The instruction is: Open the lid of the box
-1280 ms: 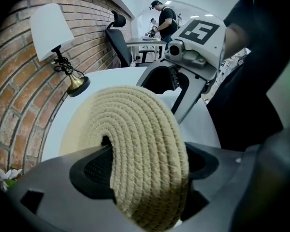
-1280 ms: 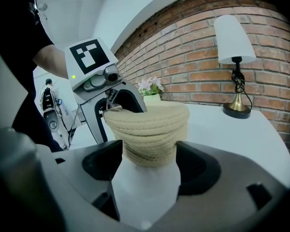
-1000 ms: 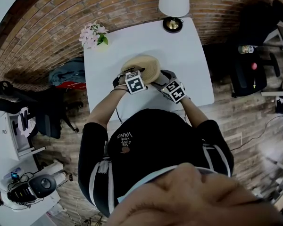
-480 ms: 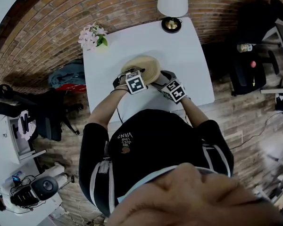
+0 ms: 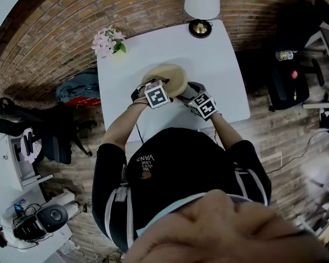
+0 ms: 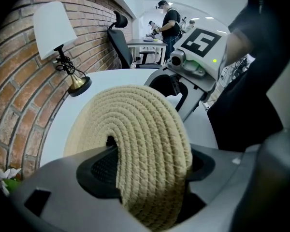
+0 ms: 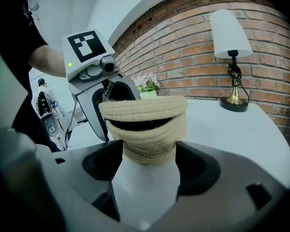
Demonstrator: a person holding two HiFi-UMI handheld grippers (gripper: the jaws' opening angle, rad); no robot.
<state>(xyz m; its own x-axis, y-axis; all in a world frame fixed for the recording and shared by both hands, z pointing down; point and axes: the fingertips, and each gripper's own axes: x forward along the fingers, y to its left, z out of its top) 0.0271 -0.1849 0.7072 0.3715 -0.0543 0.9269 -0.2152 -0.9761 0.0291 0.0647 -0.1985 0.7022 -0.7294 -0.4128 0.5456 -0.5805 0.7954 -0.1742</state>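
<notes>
A round woven rope box (image 5: 170, 76) stands mid-table under both grippers. My left gripper (image 6: 150, 166) has the rim of the coiled lid (image 6: 135, 129) between its jaws, which are closing, with both pads against the rope. In the right gripper view the lid (image 7: 142, 106) is tipped up, and a dark gap shows between it and the box body (image 7: 150, 141). My right gripper (image 7: 147, 163) is shut on that body from the near side. In the head view the left gripper (image 5: 153, 84) and the right gripper (image 5: 187, 90) flank the box.
The white table (image 5: 222, 86) carries a lamp (image 5: 202, 4) at its far edge and pink flowers (image 5: 107, 41) at the far left corner. A brick wall runs behind. Office chairs and another desk stand around the table, and a person stands far off in the left gripper view.
Almost nothing differs: the left gripper's marker cube has shifted very slightly, while the box and the right gripper stay where they were.
</notes>
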